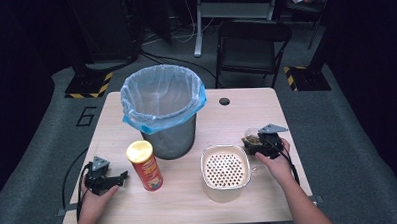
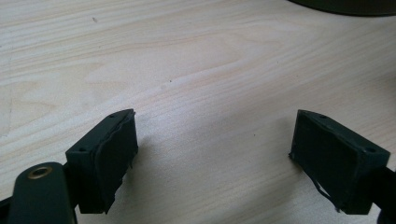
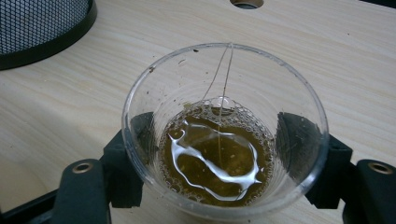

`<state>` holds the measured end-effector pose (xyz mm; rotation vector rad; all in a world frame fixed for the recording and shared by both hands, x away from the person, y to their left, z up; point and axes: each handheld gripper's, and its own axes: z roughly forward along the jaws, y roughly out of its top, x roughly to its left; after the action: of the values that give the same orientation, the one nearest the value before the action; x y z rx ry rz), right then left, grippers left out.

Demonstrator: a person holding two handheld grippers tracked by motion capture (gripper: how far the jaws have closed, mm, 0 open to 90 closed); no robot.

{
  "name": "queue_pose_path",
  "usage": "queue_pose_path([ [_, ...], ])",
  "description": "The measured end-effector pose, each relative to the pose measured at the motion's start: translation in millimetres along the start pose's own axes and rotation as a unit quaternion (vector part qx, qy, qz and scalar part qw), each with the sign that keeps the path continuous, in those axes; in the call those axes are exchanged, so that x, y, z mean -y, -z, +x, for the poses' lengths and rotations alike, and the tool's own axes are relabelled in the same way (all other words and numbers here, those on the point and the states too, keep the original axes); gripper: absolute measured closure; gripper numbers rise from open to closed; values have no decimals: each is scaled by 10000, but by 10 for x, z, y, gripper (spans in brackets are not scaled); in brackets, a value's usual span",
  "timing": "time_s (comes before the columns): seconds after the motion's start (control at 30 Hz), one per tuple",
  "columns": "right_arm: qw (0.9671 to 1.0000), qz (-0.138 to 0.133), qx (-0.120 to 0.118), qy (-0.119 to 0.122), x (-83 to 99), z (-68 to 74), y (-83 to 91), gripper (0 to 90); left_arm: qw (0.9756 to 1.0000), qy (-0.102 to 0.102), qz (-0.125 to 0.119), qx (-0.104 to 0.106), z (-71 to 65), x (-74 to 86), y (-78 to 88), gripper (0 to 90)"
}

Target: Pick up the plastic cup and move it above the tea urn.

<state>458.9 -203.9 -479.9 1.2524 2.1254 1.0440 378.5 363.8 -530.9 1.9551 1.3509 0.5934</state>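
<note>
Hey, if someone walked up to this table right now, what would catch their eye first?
Probably the mesh waste bin with its pale blue liner, standing tall at the table's middle back, and the red chip can with a yellow lid upright just in front of it to the left. At the right, the right gripper has its jaws around a clear plastic cup of brownish liquid, beside a cream container with a perforated top.

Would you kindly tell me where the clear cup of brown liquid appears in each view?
High view: clear cup at right, by the right gripper.
Left gripper view: not in it.
Right gripper view: cup centre, between the jaws.
Shared landmark: mesh bin.
</note>
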Motion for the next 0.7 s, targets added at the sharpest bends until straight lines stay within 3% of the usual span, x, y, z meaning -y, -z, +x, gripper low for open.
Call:
queue_pose_path([
  [0.17,10000,-57,-26,16,-8,5,1,342,10000,-2,0,-1,0,0,0,143],
  [0.4,9999,-34,-101,75,-10,1,17,354,10000,0,-1,0,0,0,0,143],
  [0.53,9996,-55,-185,223,-11,2,31,357,10000,1,-2,0,0,0,0,143],
  [0.7,9995,-144,-202,193,-25,12,57,364,10000,18,6,13,-5,3,2,143],
])
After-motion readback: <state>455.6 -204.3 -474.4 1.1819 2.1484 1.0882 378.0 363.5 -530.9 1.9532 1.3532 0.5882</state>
